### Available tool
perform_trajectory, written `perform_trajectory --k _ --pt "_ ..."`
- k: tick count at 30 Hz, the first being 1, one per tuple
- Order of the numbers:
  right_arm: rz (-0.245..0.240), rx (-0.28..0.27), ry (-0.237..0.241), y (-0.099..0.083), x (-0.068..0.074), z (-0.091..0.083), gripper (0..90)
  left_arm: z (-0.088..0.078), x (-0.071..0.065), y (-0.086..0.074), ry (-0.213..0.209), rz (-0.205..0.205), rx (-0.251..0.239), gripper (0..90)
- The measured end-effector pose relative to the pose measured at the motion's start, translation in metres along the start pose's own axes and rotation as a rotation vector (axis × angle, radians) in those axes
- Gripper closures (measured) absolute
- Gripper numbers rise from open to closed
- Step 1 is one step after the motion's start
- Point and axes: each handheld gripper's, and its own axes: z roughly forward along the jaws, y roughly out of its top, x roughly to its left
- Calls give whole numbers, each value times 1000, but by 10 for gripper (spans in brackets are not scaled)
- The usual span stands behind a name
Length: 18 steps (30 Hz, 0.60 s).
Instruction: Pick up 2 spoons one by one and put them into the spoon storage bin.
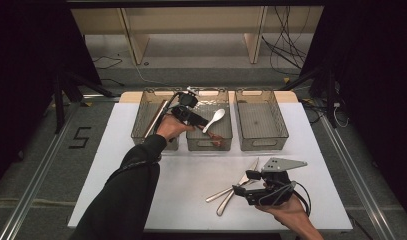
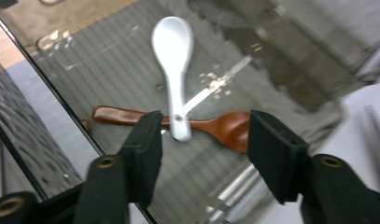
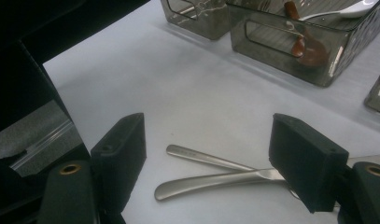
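A white ceramic spoon point(image 1: 216, 118) point(image 2: 172, 60) lies in the middle grey bin point(image 1: 209, 144), its handle crossing a brown wooden spoon point(image 2: 225, 127) point(image 3: 305, 45) on the bin floor. My left gripper point(image 1: 203, 122) point(image 2: 201, 126) hovers over that bin, open. The white spoon's handle end sits between the jaws, and neither pad touches it. Near the table's front right, my right gripper point(image 1: 239, 190) point(image 3: 208, 140) is open and points at two metal cutlery pieces point(image 1: 230, 192) point(image 3: 211, 179) lying crossed on the white table. Nothing is between its jaws.
Three grey bins stand in a row at the back of the white table point(image 1: 191, 175). The left bin point(image 1: 141, 131) holds long brown sticks; the right bin point(image 1: 263, 142) looks bare. Dark floor and cables surround the table.
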Motion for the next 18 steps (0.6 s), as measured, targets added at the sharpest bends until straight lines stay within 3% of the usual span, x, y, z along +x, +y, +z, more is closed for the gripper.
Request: perform_trajectory --k 7,10,13,17,18 --pt "3 2 -11 1 -1 -1 283 -49 -7 -24 -81 -7 -112 324" --pt "-9 1 -26 1 -2 -2 282 -66 -12 -47 -60 33 -159 313" --pt "-10 -5 -43 2 -5 -5 282 -78 -12 -70 -73 24 -188 306" --pt "3 -6 -54 3 -9 -4 282 -92 -13 -90 -37 63 -163 270" --pt "4 -6 -53 4 -9 -4 282 -95 -13 -95 -40 54 -169 268"
